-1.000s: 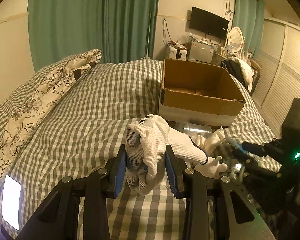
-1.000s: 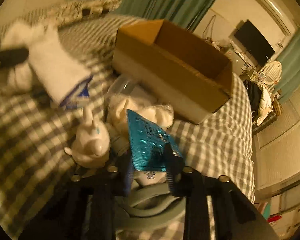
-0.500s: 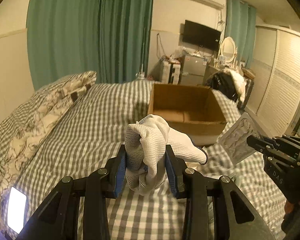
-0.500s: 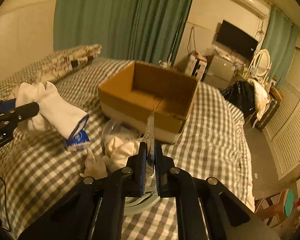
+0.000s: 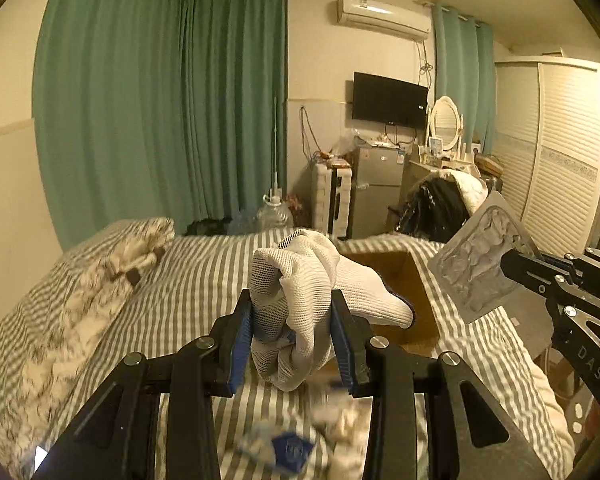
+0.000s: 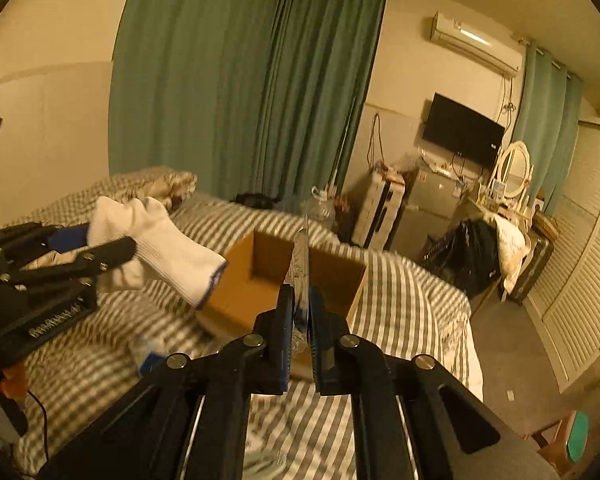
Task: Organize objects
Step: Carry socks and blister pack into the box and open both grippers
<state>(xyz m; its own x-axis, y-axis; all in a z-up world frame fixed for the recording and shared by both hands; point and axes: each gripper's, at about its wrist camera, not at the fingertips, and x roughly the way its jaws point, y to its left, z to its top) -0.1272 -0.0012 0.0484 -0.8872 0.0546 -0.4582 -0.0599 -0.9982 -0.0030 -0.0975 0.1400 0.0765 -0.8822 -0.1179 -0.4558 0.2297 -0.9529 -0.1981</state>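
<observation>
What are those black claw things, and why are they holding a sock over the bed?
They are two grabbers, and a person holds one in each hand. Each has a tiny camera looking along its fingers, so one picture comes from the left grabber, the other from the right. The left gripper squeezes white socks. The right gripper pinches a flat foil packet. Both hang above the striped bed, where an open cardboard box waits and a few small things lie, too blurred to name.

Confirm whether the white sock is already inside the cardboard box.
No, the white sock is clamped in the left claw, in front of the cardboard box.
</observation>
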